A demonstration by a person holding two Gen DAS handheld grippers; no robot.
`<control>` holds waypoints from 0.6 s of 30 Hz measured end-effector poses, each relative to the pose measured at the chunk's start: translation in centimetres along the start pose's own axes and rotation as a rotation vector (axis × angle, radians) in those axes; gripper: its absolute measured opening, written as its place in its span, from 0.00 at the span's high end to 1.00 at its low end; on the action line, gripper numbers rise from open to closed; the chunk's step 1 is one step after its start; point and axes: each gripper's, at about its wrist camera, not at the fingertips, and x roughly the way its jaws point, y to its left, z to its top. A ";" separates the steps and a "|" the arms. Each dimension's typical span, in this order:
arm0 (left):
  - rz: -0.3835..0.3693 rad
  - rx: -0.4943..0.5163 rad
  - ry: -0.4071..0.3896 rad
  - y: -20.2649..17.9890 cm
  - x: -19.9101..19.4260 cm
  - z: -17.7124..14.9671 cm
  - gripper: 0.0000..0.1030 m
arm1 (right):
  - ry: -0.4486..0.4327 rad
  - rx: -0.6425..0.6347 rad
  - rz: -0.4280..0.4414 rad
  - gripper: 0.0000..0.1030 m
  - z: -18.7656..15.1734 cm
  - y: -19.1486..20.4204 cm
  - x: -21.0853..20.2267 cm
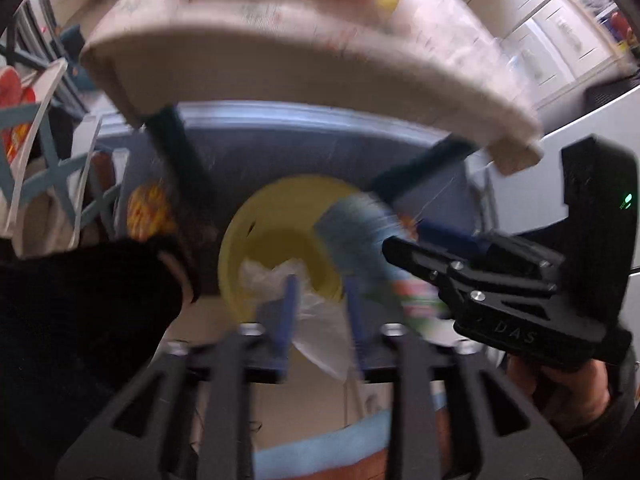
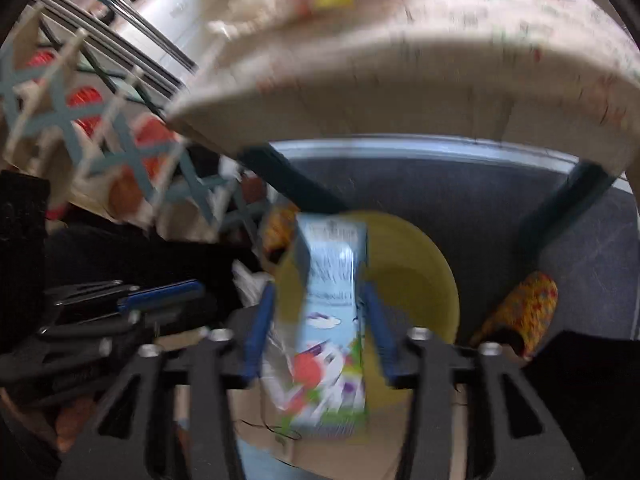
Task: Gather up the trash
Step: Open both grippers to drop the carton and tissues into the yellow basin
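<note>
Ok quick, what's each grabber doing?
Left gripper: open around a clear plastic bag, grip unclear.
Right gripper: open, carton between its fingers.

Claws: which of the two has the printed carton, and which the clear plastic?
The right claw has the light-blue printed carton between its fingers, over the yellow bin. The left claw has only the crumpled clear plastic.
</note>
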 end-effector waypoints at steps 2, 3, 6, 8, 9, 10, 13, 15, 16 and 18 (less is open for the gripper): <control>-0.004 0.004 -0.038 0.0 -1.1 0.0 0.59 | -0.031 0.026 0.001 0.47 0.2 -0.5 -0.8; 0.002 0.003 -0.067 0.0 -1.8 0.1 0.58 | -0.049 0.034 0.000 0.46 0.2 -0.7 -1.3; 0.077 0.011 -0.214 0.2 -4.7 1.4 0.44 | -0.093 0.064 0.010 0.42 0.2 -1.2 -1.9; 0.135 0.009 -0.318 0.6 -6.8 3.1 0.30 | -0.112 0.076 0.023 0.42 0.3 -1.2 -2.1; 0.150 0.008 -0.379 0.8 -7.9 4.1 0.27 | -0.122 0.076 0.027 0.42 0.4 -1.2 -2.2; 0.168 0.006 -0.439 0.9 -9.0 5.4 0.21 | -0.136 0.074 0.029 0.42 0.5 -1.1 -2.3; 0.238 0.001 -0.568 1.2 -10.8 9.8 0.13 | -0.162 0.075 0.035 0.42 0.8 -1.0 -2.4; 0.246 0.006 -0.603 1.4 -10.6 13.8 0.13 | -0.167 0.083 0.036 0.42 1.1 -1.2 -2.3; 0.251 0.007 -0.599 1.3 -10.3 15.0 0.13 | -0.164 0.088 0.038 0.41 1.3 -1.3 -2.1; 0.275 0.004 -0.587 1.9 -9.0 18.5 0.13 | -0.156 0.102 0.044 0.41 1.5 -1.6 -1.7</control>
